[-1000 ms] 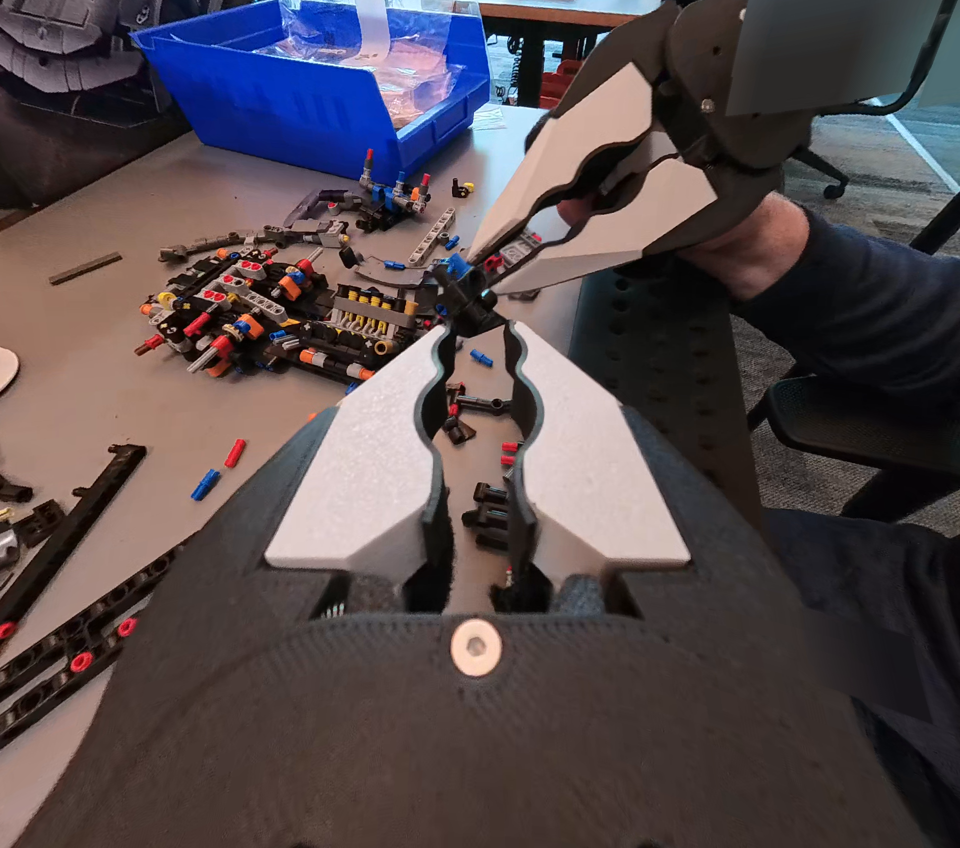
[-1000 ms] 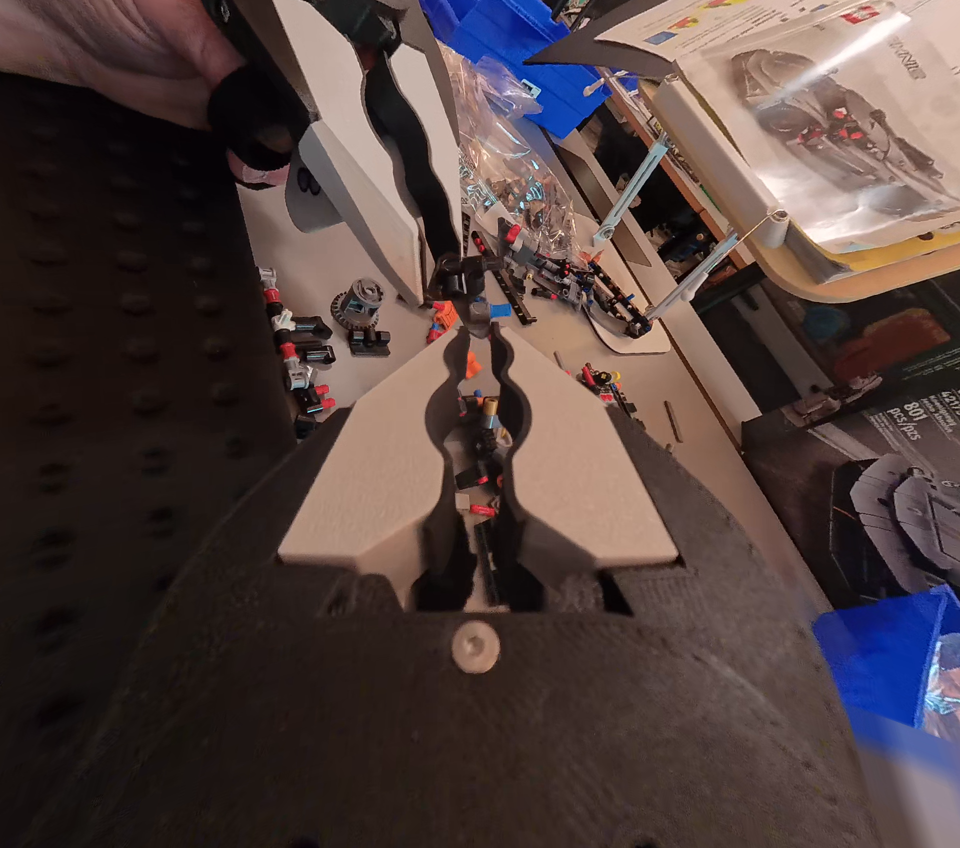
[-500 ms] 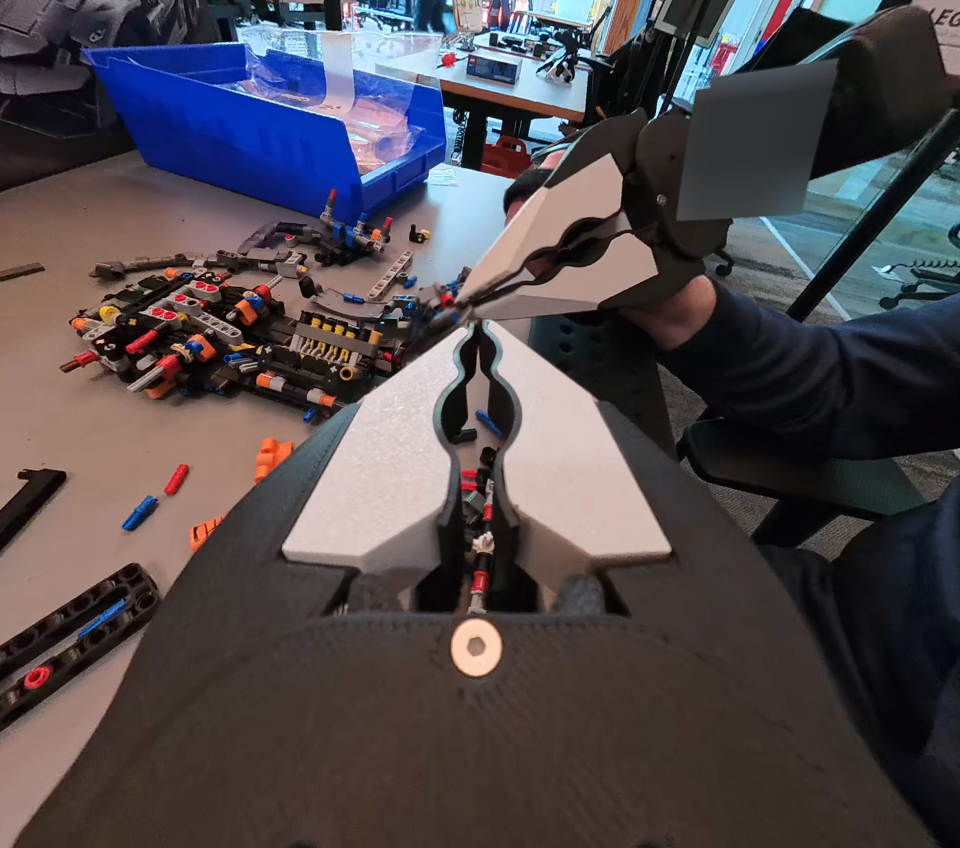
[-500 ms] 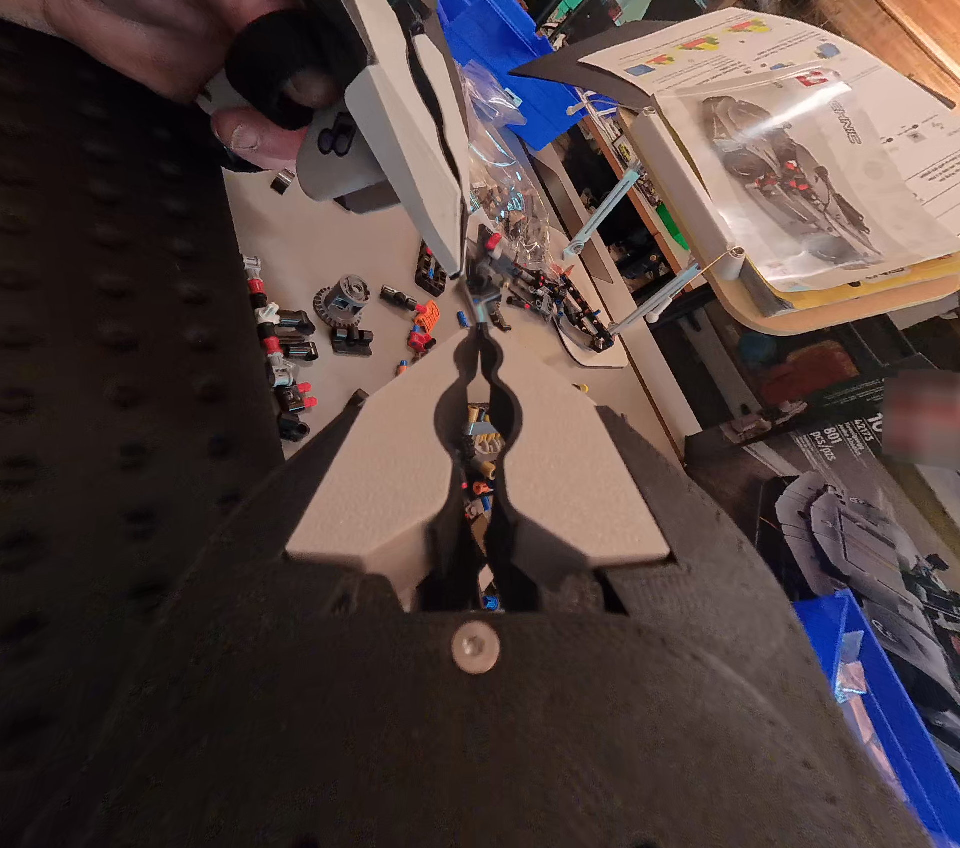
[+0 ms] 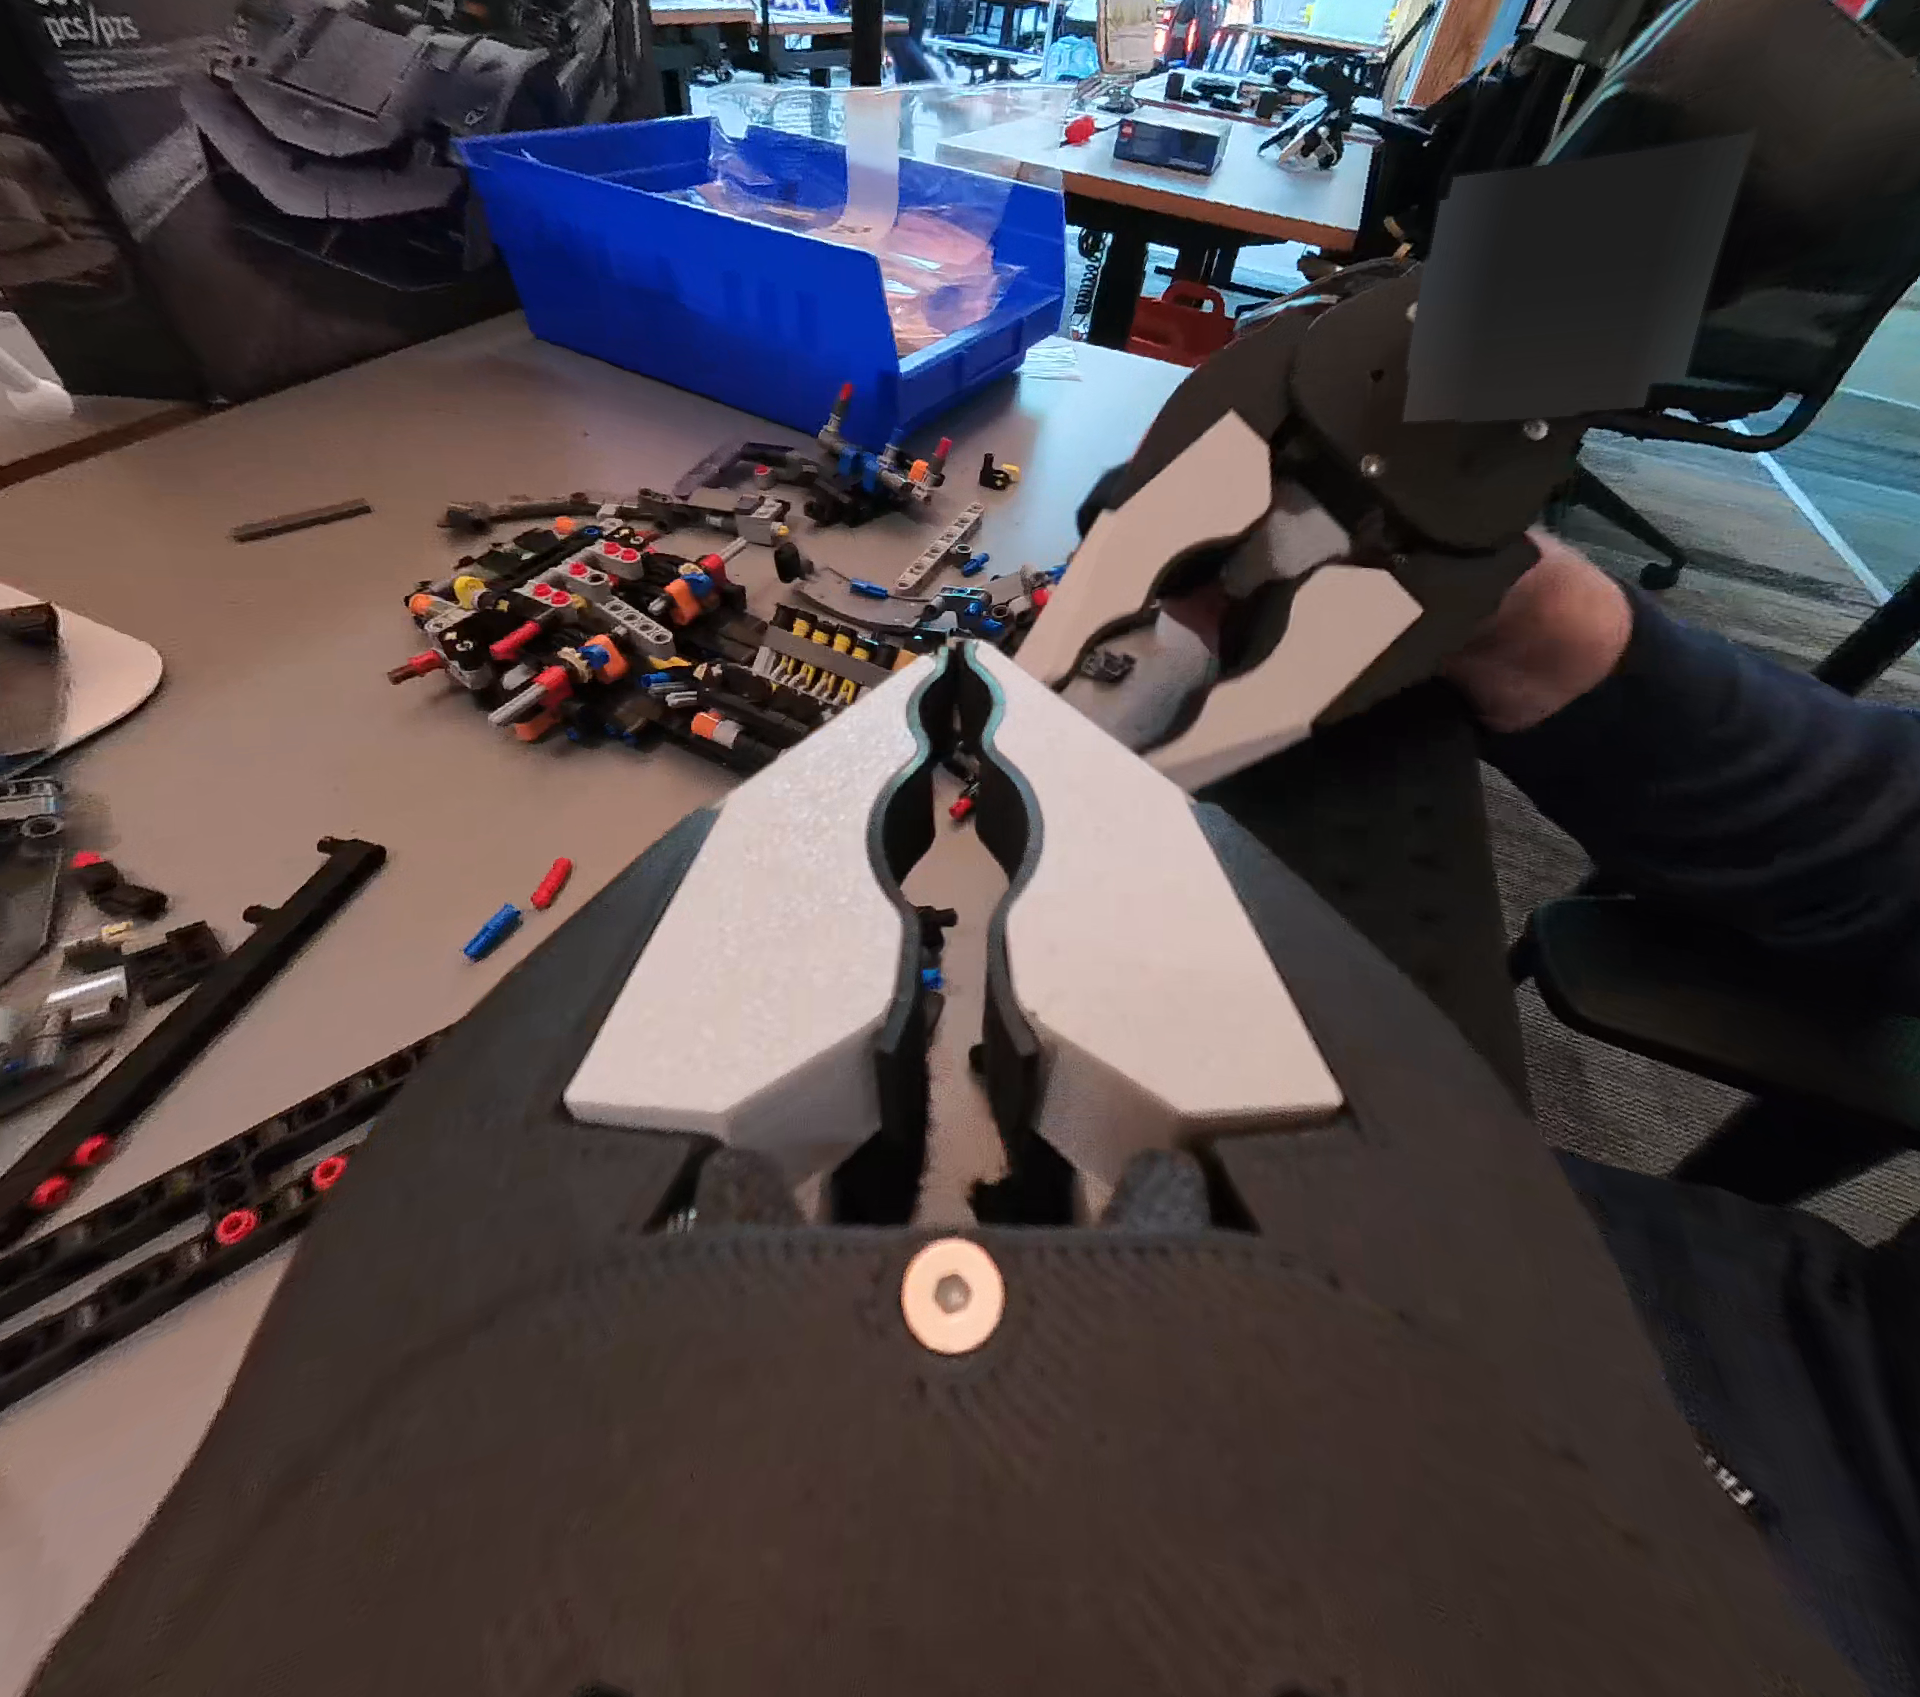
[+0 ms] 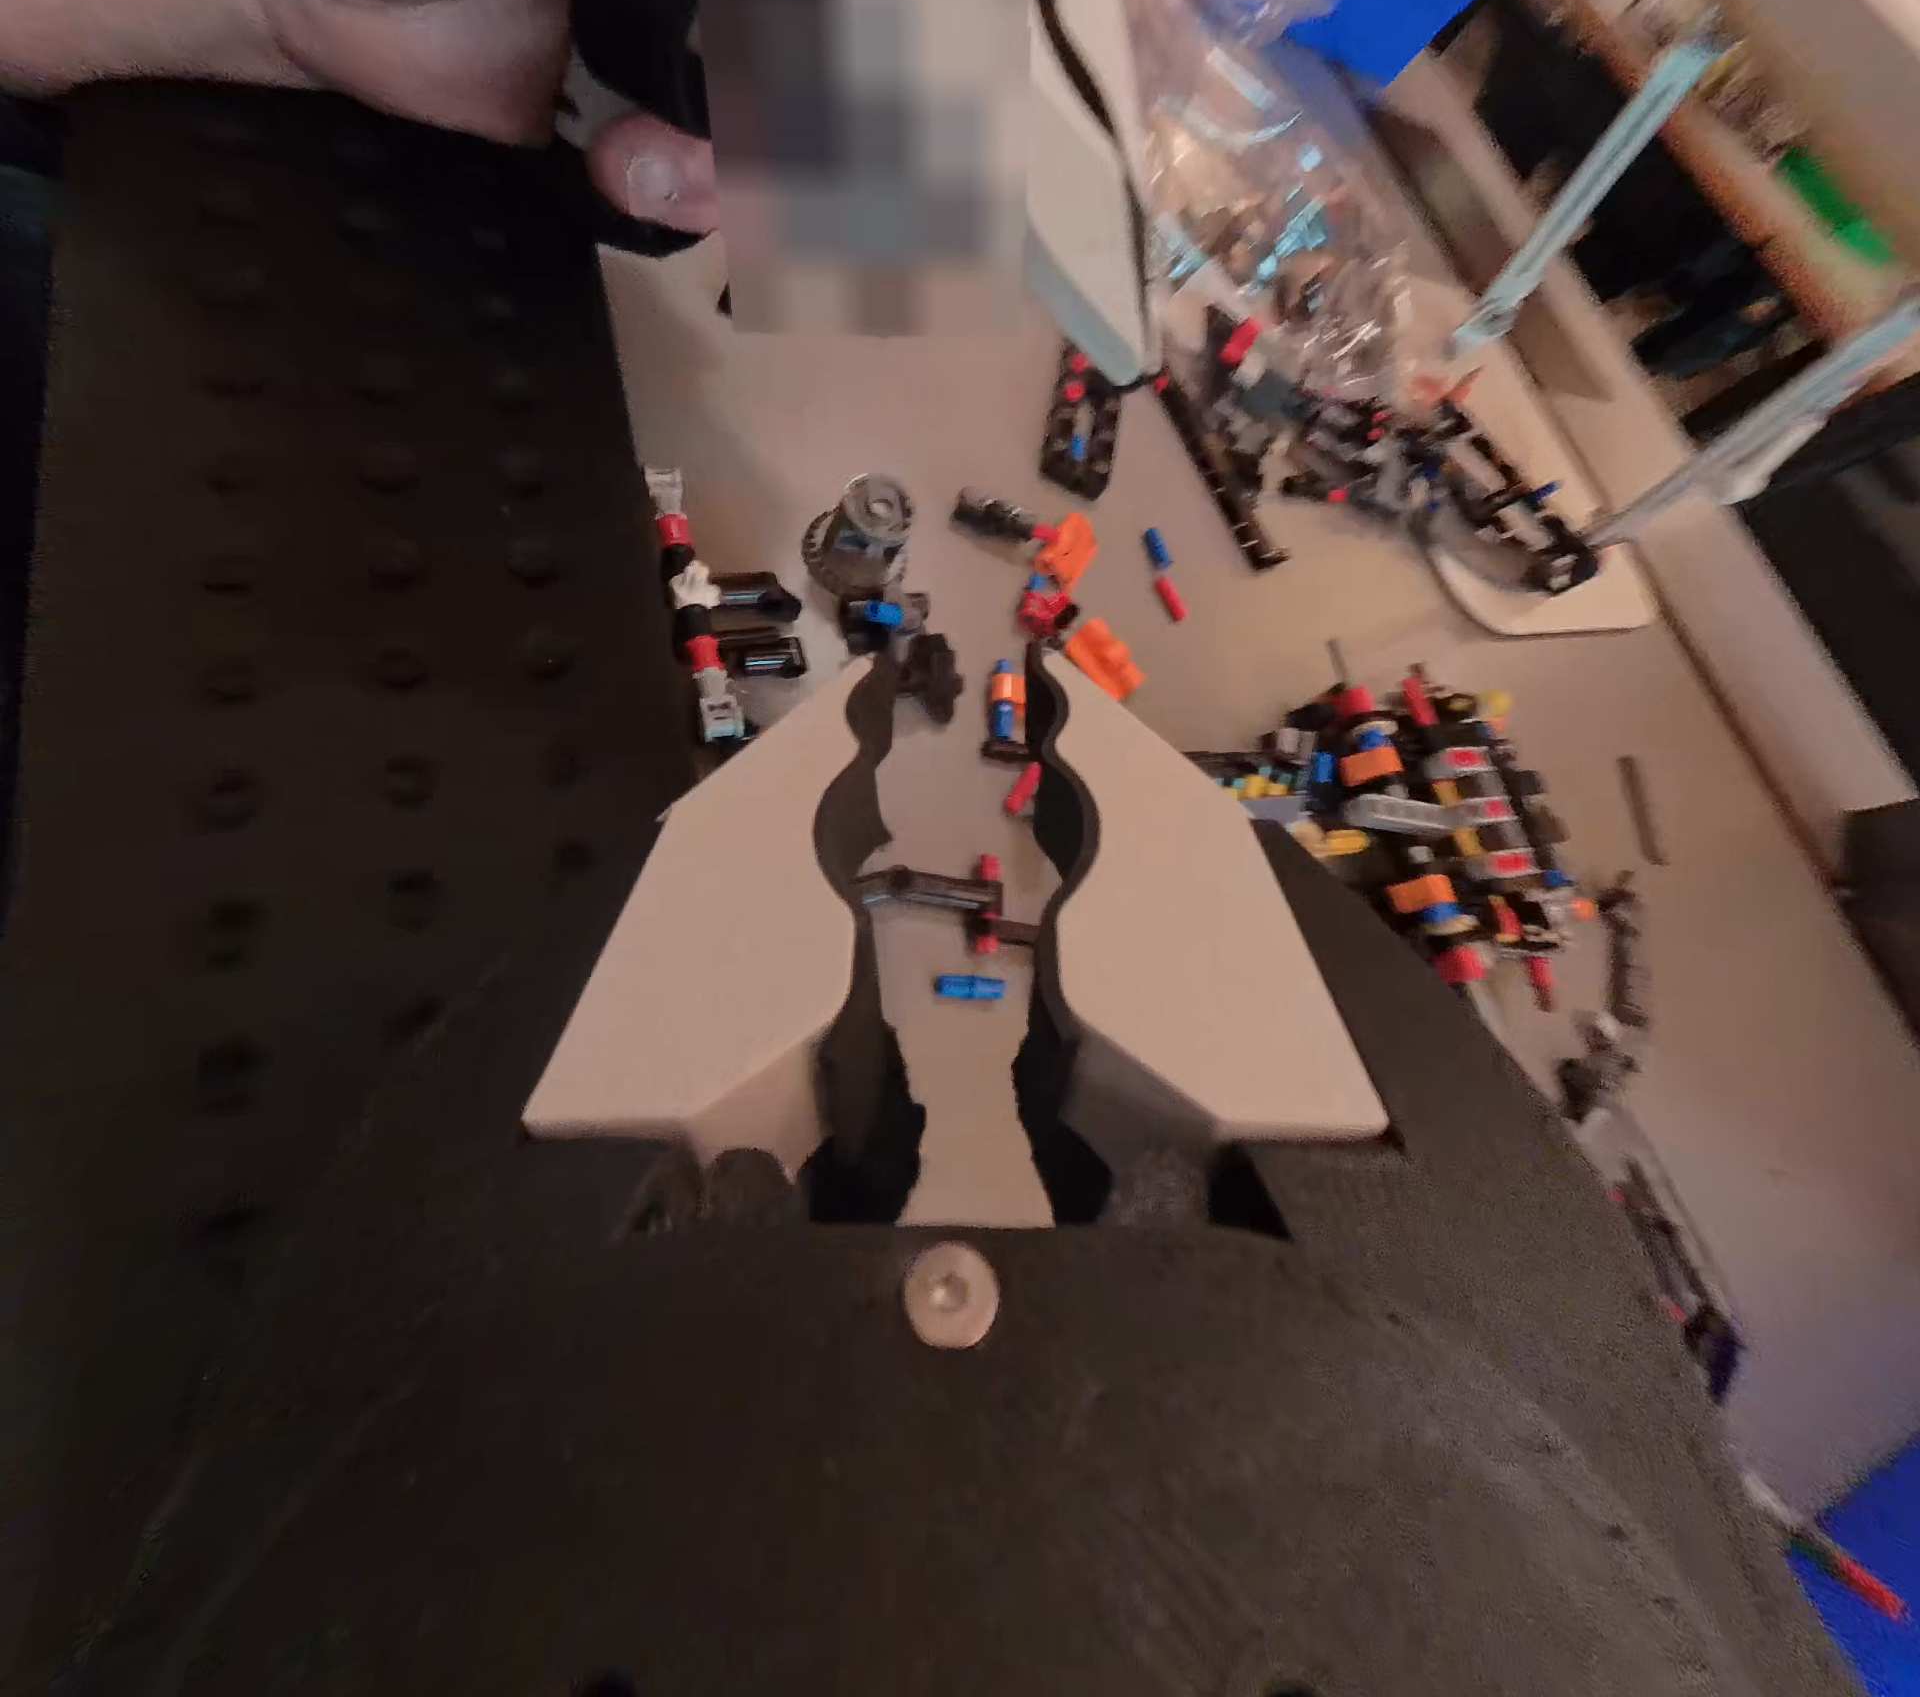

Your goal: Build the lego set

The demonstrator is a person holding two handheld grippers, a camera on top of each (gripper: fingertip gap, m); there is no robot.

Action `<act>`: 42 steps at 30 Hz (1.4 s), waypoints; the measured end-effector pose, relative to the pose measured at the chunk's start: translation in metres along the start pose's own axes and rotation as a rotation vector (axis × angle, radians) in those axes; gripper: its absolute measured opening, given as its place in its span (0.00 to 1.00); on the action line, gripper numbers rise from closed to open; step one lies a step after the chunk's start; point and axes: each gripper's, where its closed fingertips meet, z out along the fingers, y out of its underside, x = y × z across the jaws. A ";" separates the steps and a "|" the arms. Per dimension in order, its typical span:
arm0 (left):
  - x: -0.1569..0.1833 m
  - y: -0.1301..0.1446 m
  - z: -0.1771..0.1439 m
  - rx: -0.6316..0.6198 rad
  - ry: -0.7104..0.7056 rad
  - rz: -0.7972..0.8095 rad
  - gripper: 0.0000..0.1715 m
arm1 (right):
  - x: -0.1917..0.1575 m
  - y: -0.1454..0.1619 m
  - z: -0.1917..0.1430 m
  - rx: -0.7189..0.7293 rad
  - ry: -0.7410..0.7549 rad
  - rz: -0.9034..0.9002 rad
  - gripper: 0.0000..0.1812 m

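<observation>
In the left wrist view, long black perforated lego beams (image 5: 197, 1221) lie at the far left of the grey table (image 5: 312, 733), with a loose blue pin (image 5: 490, 932) and red pin (image 5: 551, 880) just beside them. Further right sits the partly built lego assembly of black, grey, orange and yellow pieces (image 5: 634, 650), in front of a blue plastic bin (image 5: 769, 276) holding clear bags. The left gripper (image 5: 957, 660) hangs just right of that assembly, above the table, its pale wavy fingers clenched tip to tip; whether any small piece is pinched there cannot be told. To its right the right gripper (image 5: 1101, 702) is released, its jaws spread apart with nothing between them. In the blurred right wrist view, the right gripper (image 6: 951, 671) hovers over scattered small pieces, and the assembly (image 6: 1423, 826) lies on the table to its right
</observation>
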 end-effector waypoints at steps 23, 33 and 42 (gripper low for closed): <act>-0.018 0.014 -0.007 -0.083 -0.132 0.081 0.00 | -0.008 0.010 0.030 -0.151 -0.009 0.038 0.00; -0.021 0.018 -0.002 -0.109 -0.149 0.076 0.00 | -0.013 0.018 0.049 -0.255 -0.018 0.045 0.07; -0.026 0.020 -0.008 -0.121 -0.178 0.100 0.01 | 0.003 0.011 0.037 -0.198 0.056 0.084 0.05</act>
